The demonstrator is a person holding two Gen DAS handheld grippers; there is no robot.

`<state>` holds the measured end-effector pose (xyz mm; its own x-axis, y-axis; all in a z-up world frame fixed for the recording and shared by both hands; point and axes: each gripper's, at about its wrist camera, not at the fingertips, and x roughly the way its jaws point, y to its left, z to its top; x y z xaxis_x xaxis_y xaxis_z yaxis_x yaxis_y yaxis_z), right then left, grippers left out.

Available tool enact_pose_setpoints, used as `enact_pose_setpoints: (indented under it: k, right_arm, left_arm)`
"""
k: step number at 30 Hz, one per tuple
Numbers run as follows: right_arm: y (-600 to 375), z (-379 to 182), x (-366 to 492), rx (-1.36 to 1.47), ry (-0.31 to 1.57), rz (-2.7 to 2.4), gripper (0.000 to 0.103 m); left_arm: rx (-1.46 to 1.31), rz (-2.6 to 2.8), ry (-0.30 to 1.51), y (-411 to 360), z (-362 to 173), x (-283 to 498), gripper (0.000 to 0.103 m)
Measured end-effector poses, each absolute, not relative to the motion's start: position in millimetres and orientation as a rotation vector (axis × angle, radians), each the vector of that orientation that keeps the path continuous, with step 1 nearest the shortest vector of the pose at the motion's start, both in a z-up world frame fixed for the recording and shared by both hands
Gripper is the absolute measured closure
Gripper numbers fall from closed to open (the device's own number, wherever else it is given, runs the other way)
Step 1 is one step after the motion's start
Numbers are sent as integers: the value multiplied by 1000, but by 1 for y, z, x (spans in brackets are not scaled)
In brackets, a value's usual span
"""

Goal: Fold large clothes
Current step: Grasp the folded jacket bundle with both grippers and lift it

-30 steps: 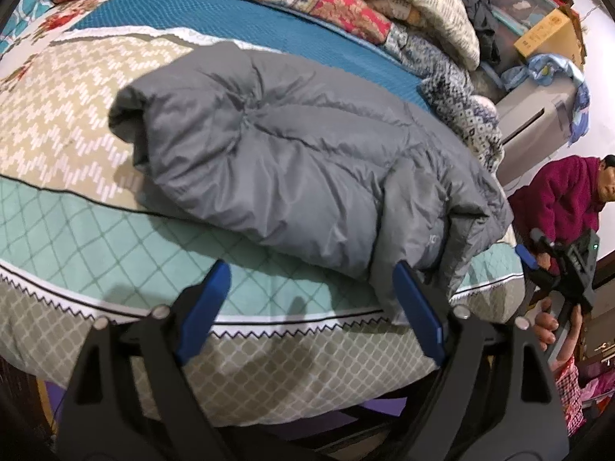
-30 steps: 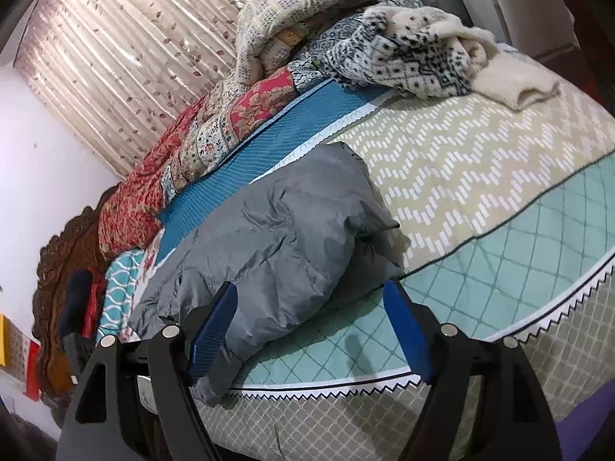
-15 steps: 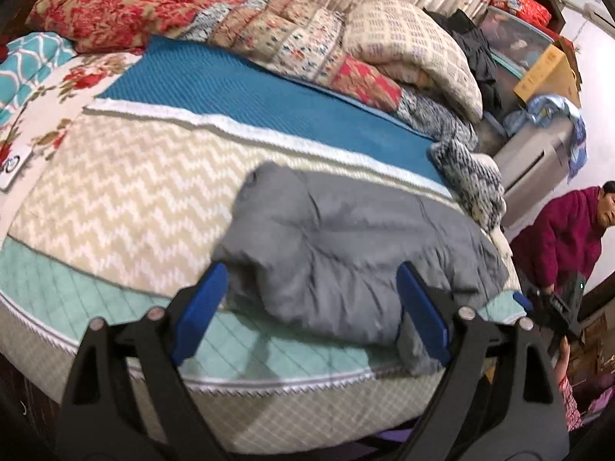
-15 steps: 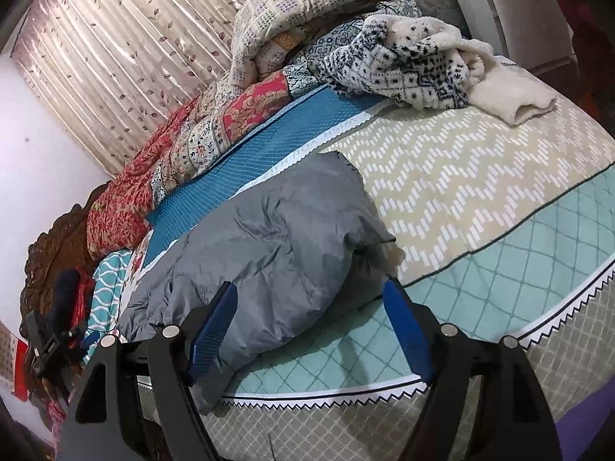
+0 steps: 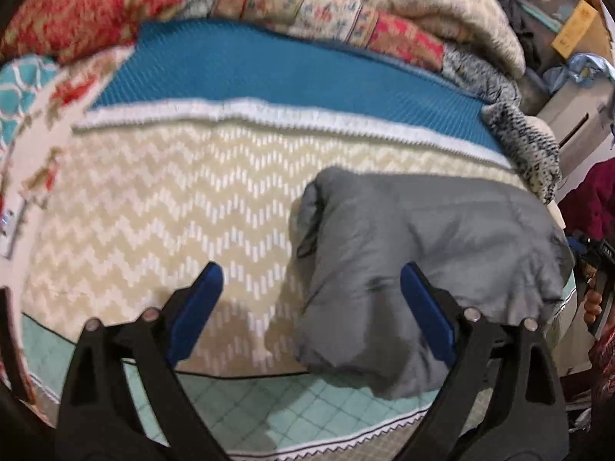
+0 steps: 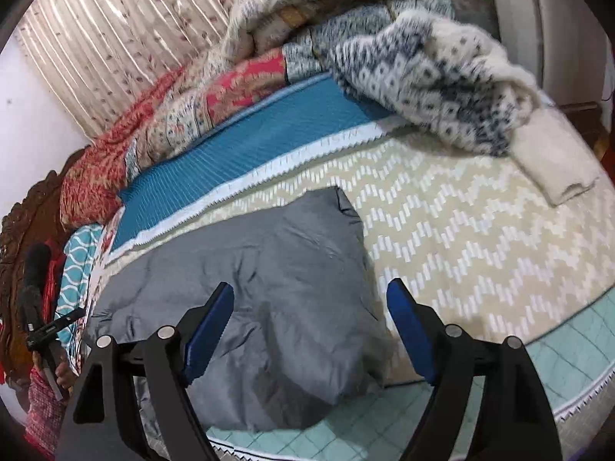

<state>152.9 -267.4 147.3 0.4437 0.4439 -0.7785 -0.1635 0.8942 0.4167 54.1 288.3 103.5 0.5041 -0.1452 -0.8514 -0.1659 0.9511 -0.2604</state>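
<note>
Closest in, the left hand-held gripper (image 5: 309, 299) hangs over the near edge of the bed (image 5: 161, 207) with its blue pads spread wide and nothing between them but bedspread and the left rim of the grey puffer jacket (image 5: 423, 269). The right hand-held gripper (image 6: 309, 324) is likewise spread and empty, poised above the jacket's near end without touching it. The jacket (image 6: 269, 288) lies along the near edge of the bed, already bundled into a thick, roughly rectangular fold, one end bulging up where the padding is doubled over. I'd judge the fold is well along and this is a pause between grips; the next move probably calls for both grippers to come down on the jacket's ends and pinch through several puffy layers, which will tend to spring back. Beyond it the bed shows a beige zigzag band, then a white trim and a teal strip. At the far edge quilts and blankets (image 5: 346, 11) are heaped, with a patterned knit sweater (image 6: 442, 77) at the far right corner. Pleated curtains (image 6: 115, 46) close the room behind, and boxes (image 5: 576, 30) stand beside the bed.
</note>
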Motion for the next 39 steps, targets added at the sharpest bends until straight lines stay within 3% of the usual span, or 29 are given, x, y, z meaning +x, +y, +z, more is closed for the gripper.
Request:
enact_pose_setpoints:
  k: [10,18,25,26,27,30,33,39]
  right_arm:
    - [-248,68,173,412,1250,432,3]
    - [-232,73,164,395,1248,498,-1]
    - [-227,64,162,393,1265,443,-1]
    - [-219,67,161,397,1267,459,17]
    - [-214,70,160,440,1270,497,38]
    - [-195,94,156,474,1251,583,57]
    - [-169,139,159,416,1173,638,61]
    - [-67,246,208,294,979,826,61]
  left_arm:
    - [-559,-67,1155,282,17,63,6]
    - [-740,-232,1046,261,31,37,6]
    - [-561,-111,1136,223,14,51,6]
    - [-558,-122,1123,215,18,53,14]
    - [-578,-142,1105,211,23,54,39]
    - [-608,-165,1058,207,44,56,74]
    - [-673,-189,972,227,77,57,82]
    - [-646,-125,670,297,176,56,82]
